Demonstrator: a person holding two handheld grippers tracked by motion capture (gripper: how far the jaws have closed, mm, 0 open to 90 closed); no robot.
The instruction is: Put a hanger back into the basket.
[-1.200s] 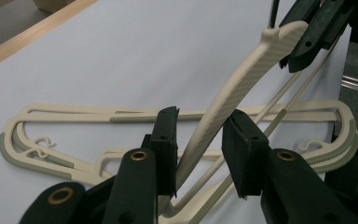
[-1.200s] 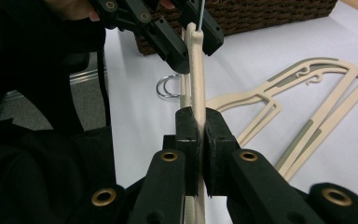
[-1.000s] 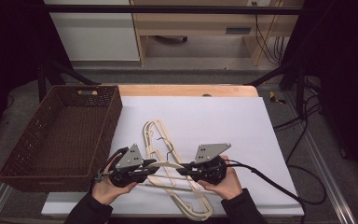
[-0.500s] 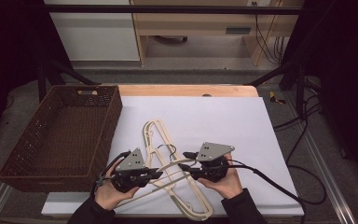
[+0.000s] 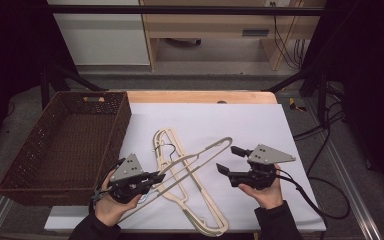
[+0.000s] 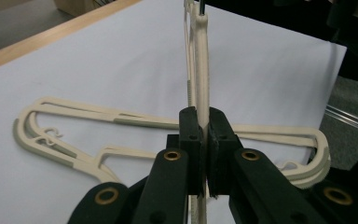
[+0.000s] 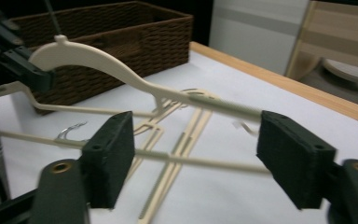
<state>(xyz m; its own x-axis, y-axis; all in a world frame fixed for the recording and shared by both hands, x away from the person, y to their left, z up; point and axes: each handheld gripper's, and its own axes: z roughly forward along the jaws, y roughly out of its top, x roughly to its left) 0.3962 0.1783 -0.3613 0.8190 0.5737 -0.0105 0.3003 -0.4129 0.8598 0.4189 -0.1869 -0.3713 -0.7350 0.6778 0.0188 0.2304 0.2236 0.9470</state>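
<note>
A cream plastic hanger [image 5: 215,146] is raised off the white table top, and my left gripper [image 5: 157,176] is shut on its near end. In the left gripper view the jaws [image 6: 204,135] pinch the hanger's thin edge [image 6: 200,70]. Two more cream hangers [image 5: 207,210] lie crossed on the table under it. My right gripper [image 5: 227,159] stands just right of the raised hanger's far end. Its jaws have just been opening and hold nothing. In the right gripper view [image 7: 204,158] the raised hanger [image 7: 98,56] hangs ahead of the pads, untouched.
A dark brown wicker basket [image 5: 15,172] sits at the table's left side, close to my left hand. The white table top [image 5: 260,125] has bare room at the right and back. Cables trail off the right edge [image 5: 325,200].
My right gripper opened, let go of the hanger and moved right. The left gripper kept its hold, and the hanger's free end now points up to the right.
</note>
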